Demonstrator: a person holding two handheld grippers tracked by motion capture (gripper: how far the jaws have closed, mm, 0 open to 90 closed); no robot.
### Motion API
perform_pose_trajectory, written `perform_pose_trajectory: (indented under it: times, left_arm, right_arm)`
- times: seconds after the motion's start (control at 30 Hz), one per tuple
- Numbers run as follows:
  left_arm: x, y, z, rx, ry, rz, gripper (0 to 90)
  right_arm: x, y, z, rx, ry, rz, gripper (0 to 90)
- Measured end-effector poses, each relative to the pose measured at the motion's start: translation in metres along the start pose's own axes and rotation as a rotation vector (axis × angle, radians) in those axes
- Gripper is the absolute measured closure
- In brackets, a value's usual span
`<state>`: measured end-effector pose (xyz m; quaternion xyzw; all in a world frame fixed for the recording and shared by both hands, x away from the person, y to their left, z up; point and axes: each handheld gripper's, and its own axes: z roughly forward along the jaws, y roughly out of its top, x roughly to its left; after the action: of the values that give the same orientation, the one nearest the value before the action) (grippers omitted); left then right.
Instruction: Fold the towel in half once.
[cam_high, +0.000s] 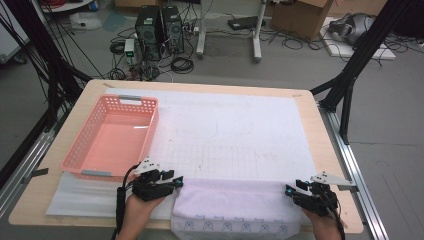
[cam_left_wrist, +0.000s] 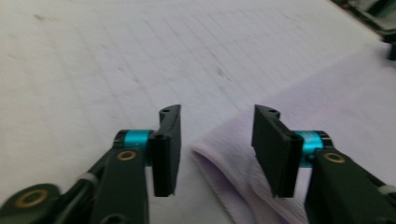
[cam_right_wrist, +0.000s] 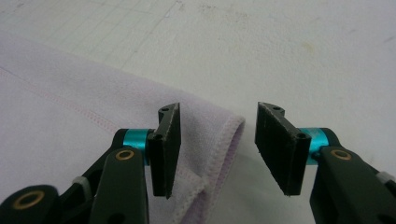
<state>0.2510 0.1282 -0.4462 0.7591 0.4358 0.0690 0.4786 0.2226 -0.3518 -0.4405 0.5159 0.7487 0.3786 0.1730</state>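
Observation:
A pale lilac folded towel (cam_high: 235, 205) lies along the table's near edge, its front hanging over. My left gripper (cam_high: 175, 181) sits at the towel's far left corner. In the left gripper view the jaws of that gripper (cam_left_wrist: 217, 135) stand apart with the folded corner of the towel (cam_left_wrist: 327, 107) lying between them, and the pads do not touch it. My right gripper (cam_high: 291, 192) sits at the far right corner. In the right gripper view my right gripper (cam_right_wrist: 217, 135) is open astride the hemmed corner of the towel (cam_right_wrist: 70, 102), with no pad pressing on it.
A pink slotted basket (cam_high: 120, 98) stands at the left on the white gridded mat (cam_high: 235, 135), just beyond my left gripper. The wooden table (cam_high: 320, 130) ends close on the right. Black frame posts, cables and boxes stand on the floor behind.

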Motion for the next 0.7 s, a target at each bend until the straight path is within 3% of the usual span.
perform_pose_trajectory:
  times: [0.07, 0.1, 0.17, 0.2, 0.23, 0.27, 0.43, 0.5, 0.57, 0.6, 0.63, 0.7]
  left_arm:
    - [-0.003, -0.003, 0.007, 0.04, 0.019, 0.023, 47.1]
    - [-0.005, -0.004, 0.009, 0.035, 0.038, 0.04, 47.2]
    - [-0.008, -0.002, 0.011, 0.05, 0.078, 0.085, 57.1]
    - [-0.01, -0.002, 0.011, 0.056, 0.102, 0.102, 66.5]
    - [-0.01, -0.002, 0.013, 0.058, 0.093, 0.098, 76.7]
    - [-0.01, -0.001, 0.013, 0.054, 0.094, 0.096, 79.6]
    - [-0.01, -0.001, 0.013, 0.044, 0.098, 0.1, 82.1]
    - [-0.01, -0.003, 0.012, 0.027, 0.084, 0.076, 79.6]
    - [-0.007, -0.005, 0.011, 0.023, 0.026, 0.02, 63.6]
    - [-0.007, -0.006, 0.011, 0.02, 0.005, 0.013, 56.0]
    - [-0.008, -0.007, 0.011, 0.024, -0.01, 0.015, 51.1]
    - [-0.012, -0.008, 0.012, 0.028, -0.009, 0.061, 45.3]
  right_arm:
    - [0.0, 0.0, 0.001, 0.0, 0.0, -0.003, 49.6]
    - [0.0, 0.0, 0.001, 0.003, 0.0, -0.005, 49.5]
    - [0.001, 0.0, 0.002, 0.01, 0.003, -0.01, 49.5]
    - [0.002, 0.0, 0.003, 0.015, -0.001, -0.022, 49.4]
    - [0.002, 0.0, 0.004, 0.021, -0.005, -0.023, 49.4]
    - [0.002, -0.001, 0.006, 0.028, -0.003, -0.022, 49.3]
    - [0.004, -0.002, 0.007, 0.029, -0.021, -0.053, 50.0]
    - [0.005, -0.003, 0.008, 0.026, -0.023, -0.055, 51.2]
    - [0.004, -0.003, 0.007, 0.023, -0.025, -0.067, 53.0]
    - [0.004, -0.003, 0.007, 0.026, -0.025, -0.064, 53.9]
    - [0.003, -0.003, 0.007, 0.025, -0.023, -0.062, 55.3]
    - [0.003, -0.004, 0.006, 0.026, -0.021, -0.054, 57.9]
